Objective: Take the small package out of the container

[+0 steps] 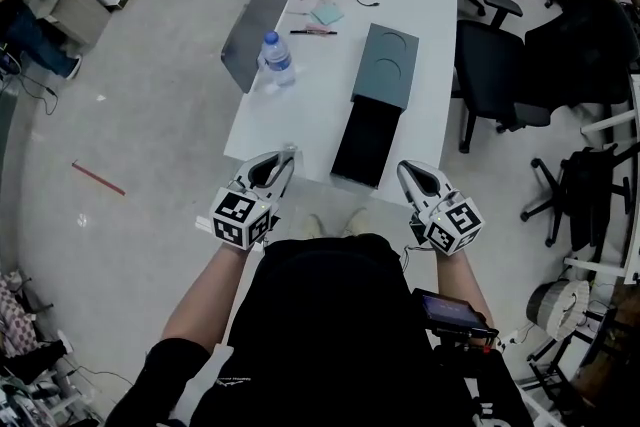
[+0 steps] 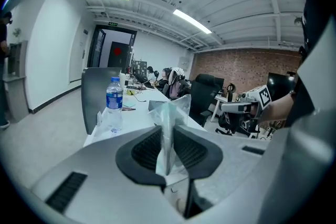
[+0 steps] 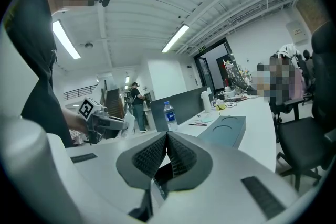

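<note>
One small package point(image 2: 168, 131) outside the black container point(image 1: 366, 141)

The small package point(image 2: 169, 126) was a thin bag of clear, crinkled plastic. It stood on its edge between the two jaws of the left gripper point(image 1: 284, 158), pinched by the ribbed pads, and its upper part rose past the jaw tips. It was up in the air and touched no surface. The container point(image 1: 366, 139) was a long black box that lay flat on the white table point(image 1: 300, 110), ahead of both grippers and a little nearer to the right gripper point(image 1: 407, 171). A grey-green lid point(image 1: 388, 63) with two round hollows lay at the box's far end.
</note>
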`<state>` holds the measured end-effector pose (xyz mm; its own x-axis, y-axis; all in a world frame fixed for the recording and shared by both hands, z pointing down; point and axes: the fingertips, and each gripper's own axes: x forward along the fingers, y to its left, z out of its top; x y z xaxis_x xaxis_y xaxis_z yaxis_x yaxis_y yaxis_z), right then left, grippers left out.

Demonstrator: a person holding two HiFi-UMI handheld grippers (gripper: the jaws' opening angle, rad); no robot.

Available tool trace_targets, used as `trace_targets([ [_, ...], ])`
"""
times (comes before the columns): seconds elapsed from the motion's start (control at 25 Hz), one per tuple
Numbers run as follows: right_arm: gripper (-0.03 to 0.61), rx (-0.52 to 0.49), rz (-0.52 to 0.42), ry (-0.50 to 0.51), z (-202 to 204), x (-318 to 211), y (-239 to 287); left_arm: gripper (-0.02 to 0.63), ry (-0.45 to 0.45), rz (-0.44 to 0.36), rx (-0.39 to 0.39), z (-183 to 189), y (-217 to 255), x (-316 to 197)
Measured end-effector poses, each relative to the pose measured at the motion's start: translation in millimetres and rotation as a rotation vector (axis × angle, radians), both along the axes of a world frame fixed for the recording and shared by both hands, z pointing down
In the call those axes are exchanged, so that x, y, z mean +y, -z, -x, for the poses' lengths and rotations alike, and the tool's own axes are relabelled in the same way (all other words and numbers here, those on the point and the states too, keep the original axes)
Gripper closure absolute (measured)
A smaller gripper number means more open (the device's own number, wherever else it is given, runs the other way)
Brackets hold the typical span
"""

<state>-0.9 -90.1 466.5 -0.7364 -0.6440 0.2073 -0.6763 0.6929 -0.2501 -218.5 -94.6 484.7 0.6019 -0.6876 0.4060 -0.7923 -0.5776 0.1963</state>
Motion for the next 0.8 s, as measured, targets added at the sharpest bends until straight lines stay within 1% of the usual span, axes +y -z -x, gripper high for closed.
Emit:
trace_targets([
  [0.28,0.552,-0.001,0.004,-0.041,6.4,20.8,1.3,0.538,-0.022,0.008,0.032,12.9,-10.7,22.4],
  [0.6,0.552,-0.002,-0.018,-0.117,3.0,40.8,0.0,0.538,-0.078,-0.004,0.035,25.2,-14.4,33.0],
  [0.8,0.552,-0.005,-0.019,-0.143,3.3,51.8,-0.5,0.538,-0.097,0.0,0.041,26.3,-17.1,41.0],
])
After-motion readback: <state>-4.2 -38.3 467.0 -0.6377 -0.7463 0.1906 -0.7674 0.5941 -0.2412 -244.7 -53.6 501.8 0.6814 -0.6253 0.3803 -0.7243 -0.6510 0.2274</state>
